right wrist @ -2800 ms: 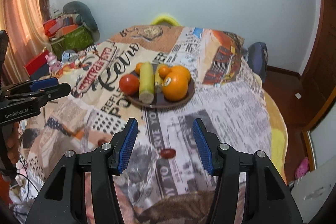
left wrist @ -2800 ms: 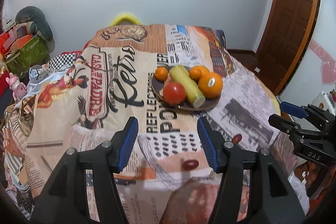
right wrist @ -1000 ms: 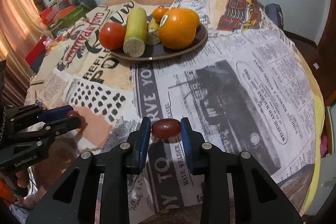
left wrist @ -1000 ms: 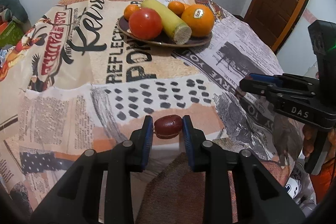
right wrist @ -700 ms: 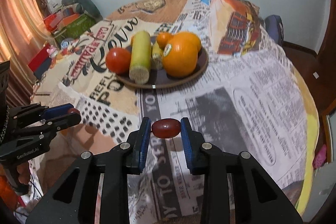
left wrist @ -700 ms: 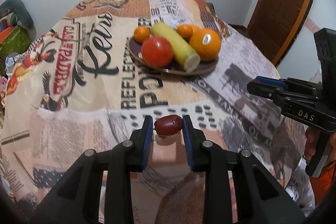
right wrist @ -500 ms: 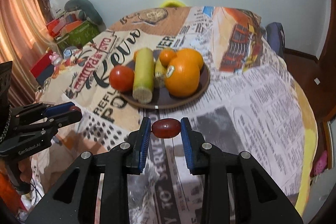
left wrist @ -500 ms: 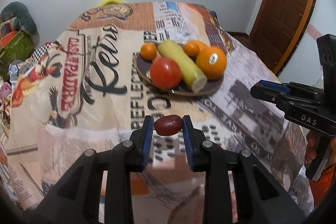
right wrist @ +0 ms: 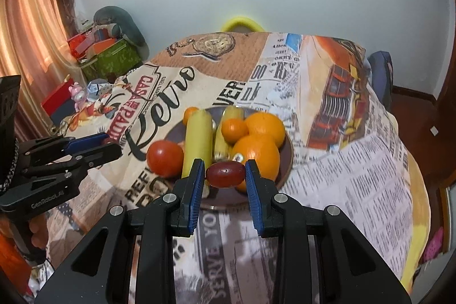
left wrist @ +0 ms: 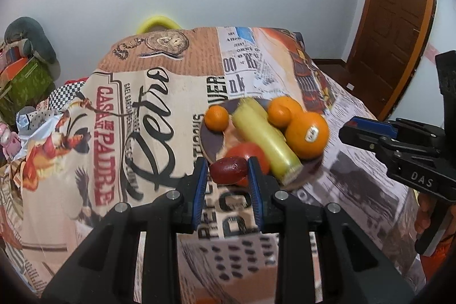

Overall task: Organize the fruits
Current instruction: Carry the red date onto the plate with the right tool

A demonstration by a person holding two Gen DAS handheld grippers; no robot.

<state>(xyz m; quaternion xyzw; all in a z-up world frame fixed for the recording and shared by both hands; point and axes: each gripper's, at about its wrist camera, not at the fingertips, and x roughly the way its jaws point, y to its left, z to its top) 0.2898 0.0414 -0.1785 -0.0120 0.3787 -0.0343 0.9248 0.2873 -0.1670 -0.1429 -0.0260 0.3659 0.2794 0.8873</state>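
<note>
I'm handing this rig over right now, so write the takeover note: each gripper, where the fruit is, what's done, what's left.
Left gripper: shut on a small dark-red fruit, held up in the air on the near side of the plate.
Right gripper: shut on a second small dark-red fruit, also held in the air near the plate.
Plate, on the printed tablecloth: tomato, a long yellow-green piece, several oranges including the large orange.
Done: both loose red fruits are gripped and off the cloth.
Left: probably set both on the plate in a free spot, then open the fingers.

Tomato (left wrist: 250, 154) part-hidden behind grape (left wrist: 228, 169)
</note>
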